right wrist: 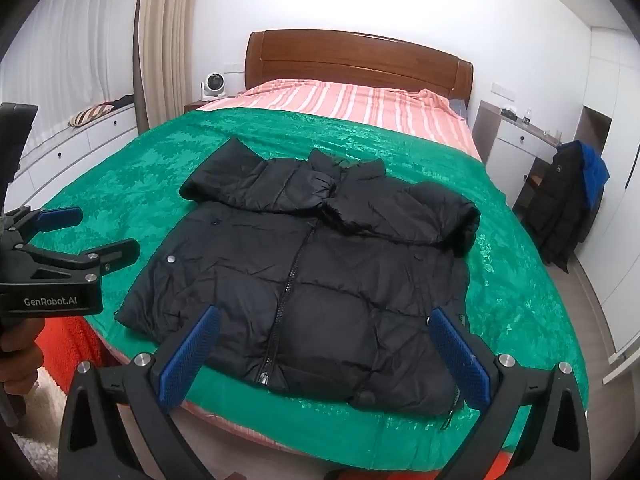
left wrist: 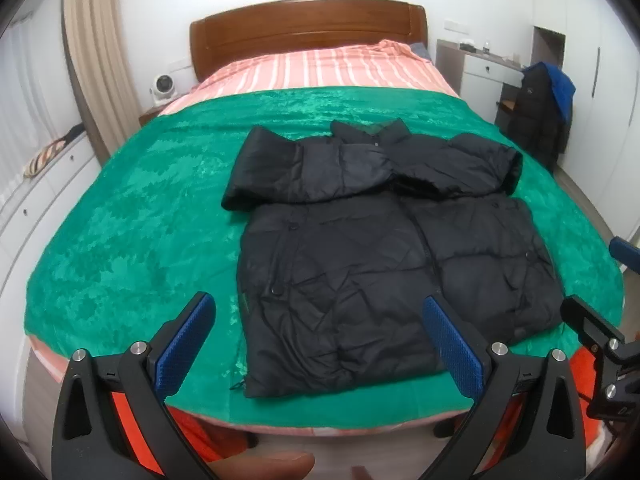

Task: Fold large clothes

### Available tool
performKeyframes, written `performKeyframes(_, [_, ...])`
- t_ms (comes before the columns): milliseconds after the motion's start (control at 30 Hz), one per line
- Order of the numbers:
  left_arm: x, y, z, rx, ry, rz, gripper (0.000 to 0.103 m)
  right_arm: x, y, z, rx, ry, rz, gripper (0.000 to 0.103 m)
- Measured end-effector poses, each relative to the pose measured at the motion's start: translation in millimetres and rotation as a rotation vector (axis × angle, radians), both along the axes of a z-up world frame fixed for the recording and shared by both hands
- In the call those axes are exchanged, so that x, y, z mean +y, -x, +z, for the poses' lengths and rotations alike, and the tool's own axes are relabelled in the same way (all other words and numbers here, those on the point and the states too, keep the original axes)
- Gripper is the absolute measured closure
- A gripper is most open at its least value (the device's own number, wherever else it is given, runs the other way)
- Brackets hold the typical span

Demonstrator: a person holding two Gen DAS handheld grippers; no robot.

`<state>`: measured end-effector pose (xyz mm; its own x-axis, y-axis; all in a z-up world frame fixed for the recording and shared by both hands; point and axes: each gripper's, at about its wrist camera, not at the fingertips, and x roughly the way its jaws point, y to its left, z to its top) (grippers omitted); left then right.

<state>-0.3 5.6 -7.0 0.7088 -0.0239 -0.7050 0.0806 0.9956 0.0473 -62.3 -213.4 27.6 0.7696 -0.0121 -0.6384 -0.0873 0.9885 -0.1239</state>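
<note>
A black puffer jacket (left wrist: 360, 248) lies front up on the green blanket (left wrist: 132, 208), zipper closed, both sleeves folded across the chest. It also shows in the right wrist view (right wrist: 320, 264). My left gripper (left wrist: 320, 320) is open and empty, held above the foot of the bed, over the jacket's hem. My right gripper (right wrist: 326, 330) is open and empty, over the hem near the zipper end. The left gripper shows at the left edge of the right wrist view (right wrist: 90, 232).
The bed has a wooden headboard (left wrist: 308, 24) and a pink striped sheet (left wrist: 320, 66). A small fan (left wrist: 162, 86) stands on a nightstand at the left. A chair with dark and blue coats (left wrist: 544, 112) stands at the right by a white desk (left wrist: 484, 66). White drawers (right wrist: 68, 148) line the left wall.
</note>
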Motion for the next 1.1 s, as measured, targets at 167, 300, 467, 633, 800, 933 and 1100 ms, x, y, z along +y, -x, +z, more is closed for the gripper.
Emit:
performKeyframes(167, [-1.1, -0.7, -1.7, 0.008, -0.004, -0.003, 0.000, -0.4, -0.2, -0.3, 0.003, -0.001, -0.001, 0.000])
performKeyframes(300, [-1.3, -1.0, -2.4, 0.011, -0.005, -0.003, 0.000, -1.2, -1.2, -1.0, 0.008, -0.005, -0.003, 0.000])
performKeyframes(467, [-3.1, -0.8, -4.7, 0.016, -0.004, -0.017, 0.000, -1.8, -1.0, -2.0, 0.009, -0.006, -0.005, 0.000])
performKeyframes(633, [-8.5, 2.1, -4.3, -0.001, -0.031, -0.041, 0.000, -3.0, -1.3, -2.4, 0.012, -0.002, -0.016, 0.000])
performKeyframes(800, [-16.5, 5.0, -5.0, -0.018, -0.053, -0.076, 0.000, -5.3, 1.2, -0.9, 0.006, 0.013, -0.047, 0.000])
performKeyframes(933, [-20.3, 5.3, -7.0, 0.010, -0.050, -0.097, 0.000, -9.8, -0.5, -0.5, 0.014, 0.035, -0.089, 0.000])
performKeyframes(1100, [-20.7, 6.0, -6.9, 0.005, -0.072, -0.091, 0.000, -14.8, -2.8, -2.2, 0.025, 0.046, -0.116, 0.000])
